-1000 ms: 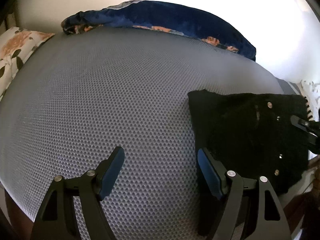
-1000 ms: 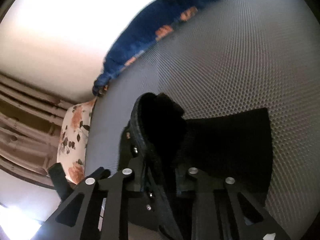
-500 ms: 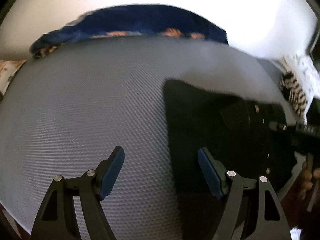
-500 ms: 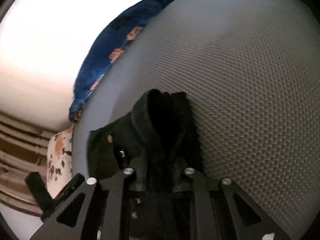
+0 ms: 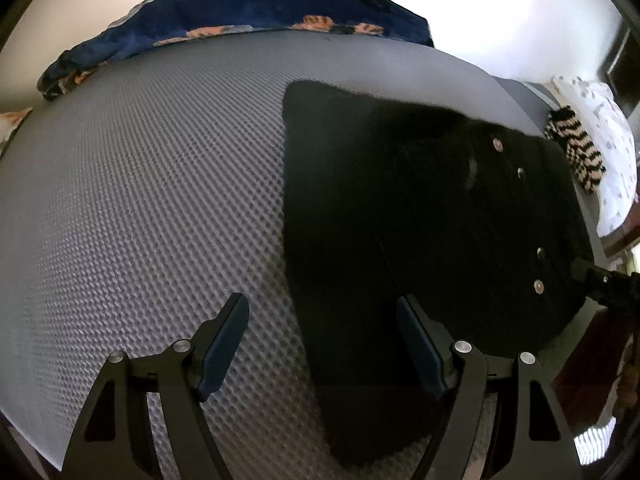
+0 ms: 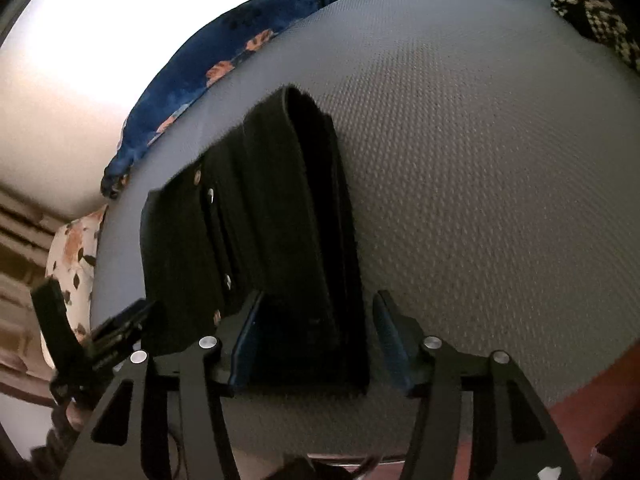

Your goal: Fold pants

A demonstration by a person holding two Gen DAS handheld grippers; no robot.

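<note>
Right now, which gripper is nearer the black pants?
Right. The right gripper straddles the folded edge of the pants, its jaws just opened and the fabric between the fingers. The left gripper hovers open at their left edge, holding nothing.

Colours and patterns on the bed

We are noting black pants (image 5: 420, 208), a grey honeycomb mattress (image 5: 140, 200), a navy orange-flowered blanket (image 5: 260, 12), and blue gripper pads (image 5: 224, 344).

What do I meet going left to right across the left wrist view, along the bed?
Grey mattress → black pants → right gripper at the pants' right edge, with a striped garment further back, then white patterned bedding.
</note>
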